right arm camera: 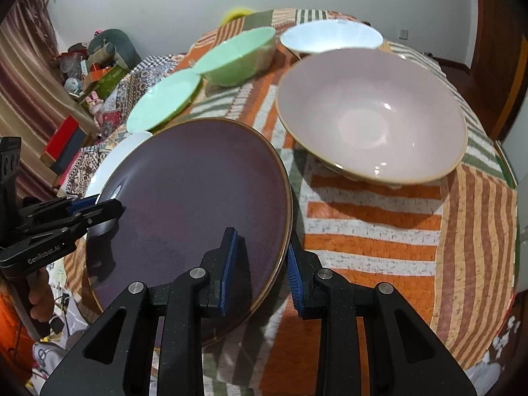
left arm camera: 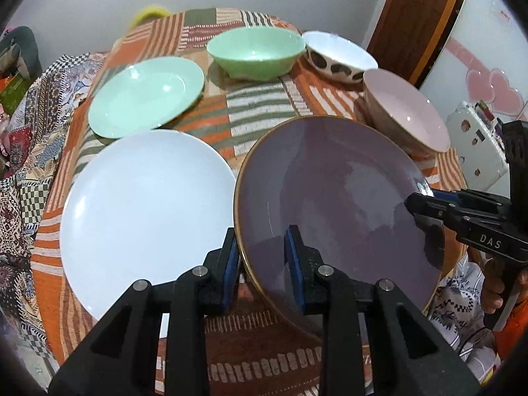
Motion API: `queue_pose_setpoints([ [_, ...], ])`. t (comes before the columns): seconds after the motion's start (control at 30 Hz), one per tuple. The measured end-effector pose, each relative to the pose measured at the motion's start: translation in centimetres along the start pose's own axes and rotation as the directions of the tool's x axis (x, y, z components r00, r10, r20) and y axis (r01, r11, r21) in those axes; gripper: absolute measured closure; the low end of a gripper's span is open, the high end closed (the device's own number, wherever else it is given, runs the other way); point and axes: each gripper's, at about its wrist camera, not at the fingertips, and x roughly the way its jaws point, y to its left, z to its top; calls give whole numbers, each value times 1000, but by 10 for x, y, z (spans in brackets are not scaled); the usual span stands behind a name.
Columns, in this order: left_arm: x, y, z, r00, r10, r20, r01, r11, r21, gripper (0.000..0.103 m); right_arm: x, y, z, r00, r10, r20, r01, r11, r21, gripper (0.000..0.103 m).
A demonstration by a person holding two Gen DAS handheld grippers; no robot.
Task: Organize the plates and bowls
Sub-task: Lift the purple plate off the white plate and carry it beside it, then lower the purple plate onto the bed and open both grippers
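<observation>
The table, under an orange and green striped patchwork cloth, carries everything. Largest on it is the purple plate, tilted and lifted off the cloth near the table's near edge, just beside the white plate lying flat at the near left. The left gripper is clamped on the purple plate's left rim, one finger above and one below; the right gripper pinches the opposite rim the same way. Behind sit the pink bowl at the right, the green plate at the left, and the green bowl and the spotted white bowl along the far edge.

The step in hand appears to be carrying the purple plate to stack it. The next move probably calls for levelling it over the white plate and lowering both hands evenly before letting go.
</observation>
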Motion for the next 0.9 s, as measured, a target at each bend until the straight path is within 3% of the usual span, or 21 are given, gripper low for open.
queue_pose_setpoints([
  [0.4,13,0,1,1000,7,-12,-7,1000,-3,74,6,-5,0,999,32,-32,-31,999,21,75],
  [0.6,5,-8,0,997,68,19,-69,997,32,74,-5,-6,-2,1000,-1,-18,1,1000,8,72],
  [0.9,-29,-3,1,991,92,94,-92,996,1,62,-38,-1,-2,998,-3,62,4,1000,-17,68],
])
